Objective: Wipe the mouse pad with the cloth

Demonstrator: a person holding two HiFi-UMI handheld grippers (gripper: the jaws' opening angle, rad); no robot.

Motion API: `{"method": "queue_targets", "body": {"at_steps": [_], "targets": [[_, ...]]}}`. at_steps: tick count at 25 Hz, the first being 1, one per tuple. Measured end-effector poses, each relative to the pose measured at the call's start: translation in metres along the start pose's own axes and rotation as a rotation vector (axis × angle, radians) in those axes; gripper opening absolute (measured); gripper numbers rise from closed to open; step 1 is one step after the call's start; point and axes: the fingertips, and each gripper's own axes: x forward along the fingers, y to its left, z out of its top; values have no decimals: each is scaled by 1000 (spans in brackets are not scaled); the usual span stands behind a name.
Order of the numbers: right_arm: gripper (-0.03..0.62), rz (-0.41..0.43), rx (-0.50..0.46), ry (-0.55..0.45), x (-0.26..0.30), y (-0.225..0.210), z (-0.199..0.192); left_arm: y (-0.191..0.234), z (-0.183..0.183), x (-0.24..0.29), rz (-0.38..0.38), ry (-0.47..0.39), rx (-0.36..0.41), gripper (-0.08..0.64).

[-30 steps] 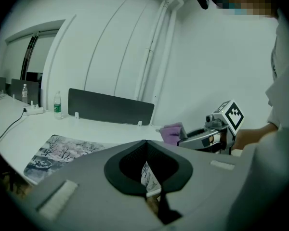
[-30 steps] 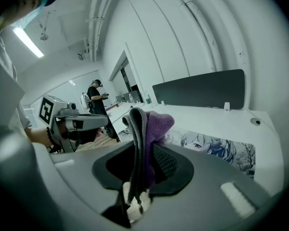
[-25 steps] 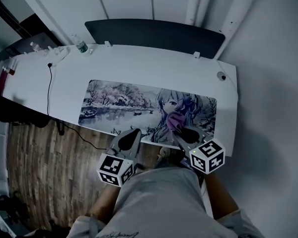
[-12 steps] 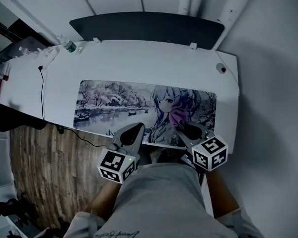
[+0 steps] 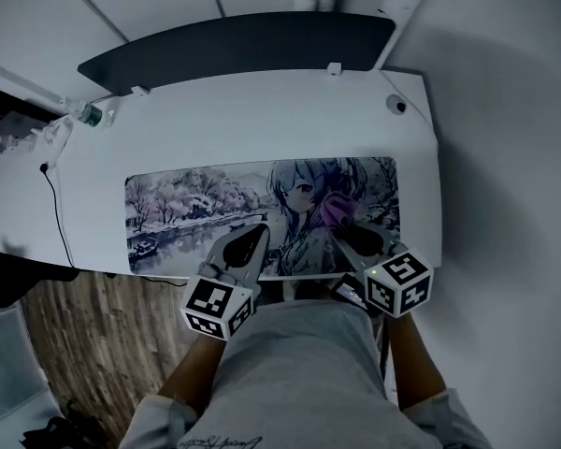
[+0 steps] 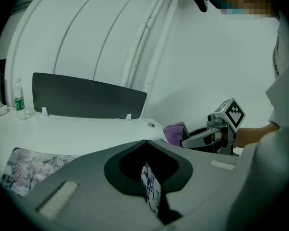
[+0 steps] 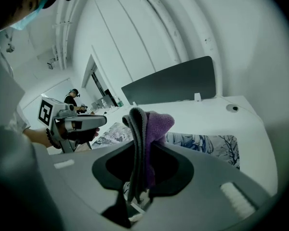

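Note:
A long mouse pad (image 5: 196, 213) printed with a winter scene and an anime figure lies on the white desk (image 5: 262, 120). My right gripper (image 5: 344, 232) is shut on a folded purple and grey cloth (image 5: 337, 210), which rests on the pad's right part beside the figure's hair. In the right gripper view the cloth (image 7: 151, 126) stands up between the jaws of the right gripper (image 7: 140, 146), with the pad (image 7: 207, 143) beyond. My left gripper (image 5: 251, 239) lies over the pad's near edge, jaws together and holding nothing. The left gripper (image 6: 145, 146) shows a sliver of pad through its slit.
A dark panel (image 5: 243, 50) stands along the desk's far edge. A water bottle (image 5: 91, 115) and small items sit at the far left corner, and a black cable (image 5: 56, 215) hangs off the left side. A round grommet (image 5: 395, 106) is at the far right. Wooden floor (image 5: 103, 344) lies below left.
The head view has swung, so the desk now sits more to the left. The cloth has slid right and farther across the pad, from the figure's chest to beside its hair. The left gripper stays at the near edge.

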Motion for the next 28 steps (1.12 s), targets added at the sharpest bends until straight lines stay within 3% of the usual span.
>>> {"method": "queue_targets", "body": {"at_steps": [9,15,28], "targets": [[94,-238,122,50,0,-95,0,30,-3,30,-55,44,-20,14],[94,-405,177,143,-4,-174,-16,47,-10,49,-49,85,8,14],[94,-494,249,269,13,-254,-38,54,-25,69,-52,100,-52,14]]}}
